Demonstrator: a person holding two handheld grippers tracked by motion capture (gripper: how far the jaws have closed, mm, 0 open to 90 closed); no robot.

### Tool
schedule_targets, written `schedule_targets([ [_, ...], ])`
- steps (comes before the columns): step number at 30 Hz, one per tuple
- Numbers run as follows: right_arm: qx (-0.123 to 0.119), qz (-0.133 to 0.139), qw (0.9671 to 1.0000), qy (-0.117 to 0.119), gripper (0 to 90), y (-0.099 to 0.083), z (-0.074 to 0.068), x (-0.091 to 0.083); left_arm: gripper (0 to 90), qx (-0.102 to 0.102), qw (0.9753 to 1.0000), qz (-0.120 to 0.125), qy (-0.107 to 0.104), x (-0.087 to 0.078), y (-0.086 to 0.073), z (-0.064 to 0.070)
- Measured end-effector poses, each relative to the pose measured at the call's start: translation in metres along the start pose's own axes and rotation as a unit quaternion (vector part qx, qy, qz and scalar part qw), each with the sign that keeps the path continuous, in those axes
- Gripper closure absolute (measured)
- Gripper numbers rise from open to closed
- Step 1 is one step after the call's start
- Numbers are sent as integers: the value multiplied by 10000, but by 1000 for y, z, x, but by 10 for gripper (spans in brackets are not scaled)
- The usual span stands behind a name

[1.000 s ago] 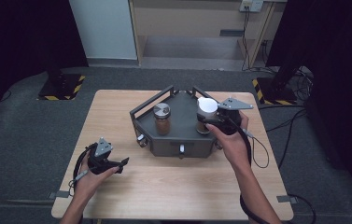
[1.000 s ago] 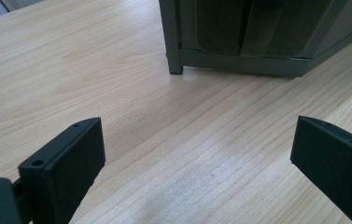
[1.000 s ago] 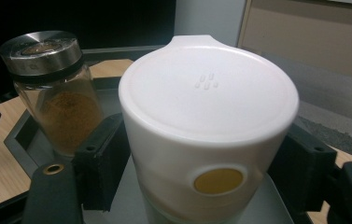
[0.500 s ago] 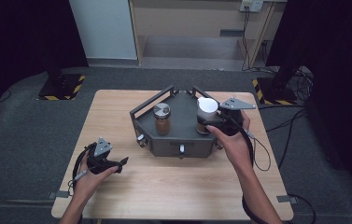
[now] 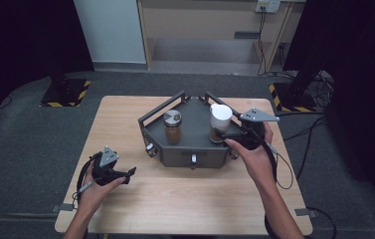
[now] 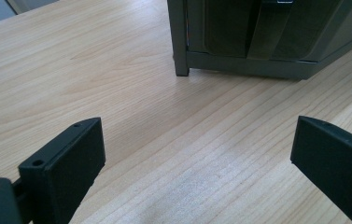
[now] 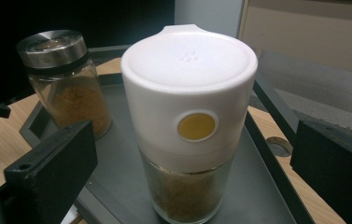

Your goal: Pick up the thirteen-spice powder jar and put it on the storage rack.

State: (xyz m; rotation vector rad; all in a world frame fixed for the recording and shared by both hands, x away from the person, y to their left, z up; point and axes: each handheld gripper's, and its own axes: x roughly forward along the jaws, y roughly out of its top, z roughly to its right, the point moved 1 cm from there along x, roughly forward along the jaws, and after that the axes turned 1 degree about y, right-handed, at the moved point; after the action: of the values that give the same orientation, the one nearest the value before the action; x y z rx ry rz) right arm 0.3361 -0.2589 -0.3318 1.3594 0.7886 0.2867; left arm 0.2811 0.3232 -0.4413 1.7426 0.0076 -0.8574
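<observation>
On the wooden tabletop (image 5: pixel 125 119) stands a dark grey tray (image 5: pixel 190 149) with raised rails, a little toward 12 o'clock from the middle. Two jars with brown powder stand upright on it. The jar with the metal lid (image 5: pixel 172 126) is on the 9 o'clock side, and the jar with the tall white cap (image 5: pixel 220 122) is on the 3 o'clock side, apart from the first.

The right gripper (image 7: pixel 197 168) is at the tray's 3 o'clock side. Its jaws are wide apart, one on each side of the white-capped jar (image 7: pixel 187 121), and do not touch it.

The left gripper (image 5: pixel 125 174) rests low over the tabletop at about 8 o'clock from the tray. Its jaws are also wide apart and hold nothing; the left gripper view shows bare wood between them and the tray's corner (image 6: pixel 257 42) beyond.
</observation>
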Motion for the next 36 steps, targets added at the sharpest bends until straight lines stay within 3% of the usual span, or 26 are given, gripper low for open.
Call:
schedule_targets([
  [15, -33, 143, 9998, 135, 10, 1, -3, -14, 20, -2, 10000, 6, 6, 0, 0, 0],
  [36, -109, 112, 9997, 180, 10, -1, -4, -21, 20, -7, 10000, 8, -11, 0, -1, 0],
])
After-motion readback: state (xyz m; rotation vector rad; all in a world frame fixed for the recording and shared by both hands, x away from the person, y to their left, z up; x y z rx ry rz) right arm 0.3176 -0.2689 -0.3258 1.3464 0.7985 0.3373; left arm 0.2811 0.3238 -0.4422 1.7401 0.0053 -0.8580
